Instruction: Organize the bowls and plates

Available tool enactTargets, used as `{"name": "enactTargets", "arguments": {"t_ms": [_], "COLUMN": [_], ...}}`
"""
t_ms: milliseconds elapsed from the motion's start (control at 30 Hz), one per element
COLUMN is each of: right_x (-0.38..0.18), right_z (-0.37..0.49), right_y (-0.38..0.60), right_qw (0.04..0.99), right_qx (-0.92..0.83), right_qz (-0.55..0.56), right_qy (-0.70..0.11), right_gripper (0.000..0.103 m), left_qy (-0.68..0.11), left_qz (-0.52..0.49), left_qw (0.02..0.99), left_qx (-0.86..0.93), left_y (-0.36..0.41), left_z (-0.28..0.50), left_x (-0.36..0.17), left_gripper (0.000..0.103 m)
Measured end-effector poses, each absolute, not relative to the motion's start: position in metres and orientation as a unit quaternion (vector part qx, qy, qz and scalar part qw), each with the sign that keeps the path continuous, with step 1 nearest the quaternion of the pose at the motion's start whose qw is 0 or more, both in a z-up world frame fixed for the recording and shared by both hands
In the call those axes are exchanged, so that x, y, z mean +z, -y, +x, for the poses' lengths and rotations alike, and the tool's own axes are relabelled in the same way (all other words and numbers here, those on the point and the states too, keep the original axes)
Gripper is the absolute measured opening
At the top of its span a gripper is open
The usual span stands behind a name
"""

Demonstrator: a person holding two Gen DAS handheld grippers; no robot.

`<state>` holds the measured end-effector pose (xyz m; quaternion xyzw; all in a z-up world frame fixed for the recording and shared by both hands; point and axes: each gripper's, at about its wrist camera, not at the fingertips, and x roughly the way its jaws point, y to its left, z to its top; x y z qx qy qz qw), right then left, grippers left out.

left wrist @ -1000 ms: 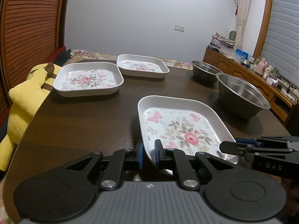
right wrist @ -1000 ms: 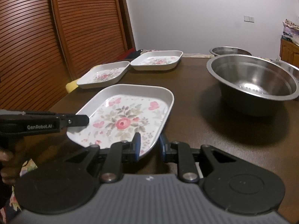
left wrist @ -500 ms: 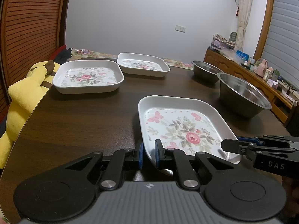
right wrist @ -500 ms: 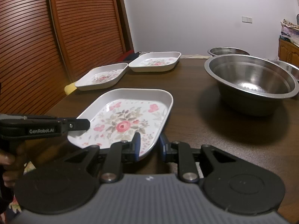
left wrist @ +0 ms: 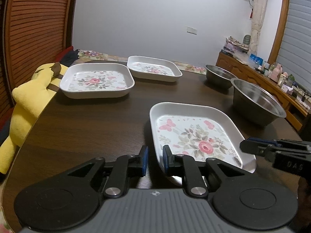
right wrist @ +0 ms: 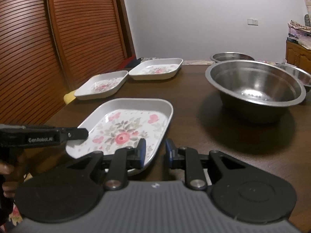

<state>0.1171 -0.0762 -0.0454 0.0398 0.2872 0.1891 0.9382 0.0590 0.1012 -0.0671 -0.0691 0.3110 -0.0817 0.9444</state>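
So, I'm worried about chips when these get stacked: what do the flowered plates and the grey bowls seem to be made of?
The white square plate with the rose print looks like melamine or glazed ceramic: smooth, glossy, thick rounded rim; which one can't be told. The large grey metal bowl looks like stainless steel: brushed sheen, mirror-like glints, thin rolled rim.

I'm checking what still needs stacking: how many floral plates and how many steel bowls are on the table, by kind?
Floral plates: 3, the near plate at the grippers, the left plate and the far plate.
Steel bowls: 3, the large bowl, the far bowl and a third bowl at the right edge.
Total: 6
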Motion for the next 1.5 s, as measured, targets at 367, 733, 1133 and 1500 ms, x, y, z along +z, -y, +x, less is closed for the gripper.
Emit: {"name": "enactTargets", "arguments": {"t_ms": [367,733,1133,1500], "right_x": [-0.018,0.01,0.023,0.025], "right_z": [0.117,0.113,0.122,0.14], "right_y": [0.082,0.078,0.048,0.03], "right_qw": [0.949,0.953,0.949,0.941], "right_qx": [0.188,0.209,0.245,0.263], "right_qz": [0.041,0.036,0.015,0.01], "right_qy": [-0.25,-0.214,-0.198,-0.211], "right_gripper": [0.024,0.024,0.026,0.031], "left_qy": [-0.285,-0.264,-0.247,-0.247], "left_qz": [-0.067,-0.051,-0.038,-0.016], "left_qw": [0.954,0.96,0.967,0.968], "left_qx": [-0.072,-0.077,-0.054,-0.041], "left_y": [-0.109,-0.111,-0.132,-0.161], "left_z": [0.051,0.051,0.061,0.081], "left_x": [-0.045,-0.023,-0.007,0.0], "left_gripper": [0.026,0.033,0.038,0.04]}}
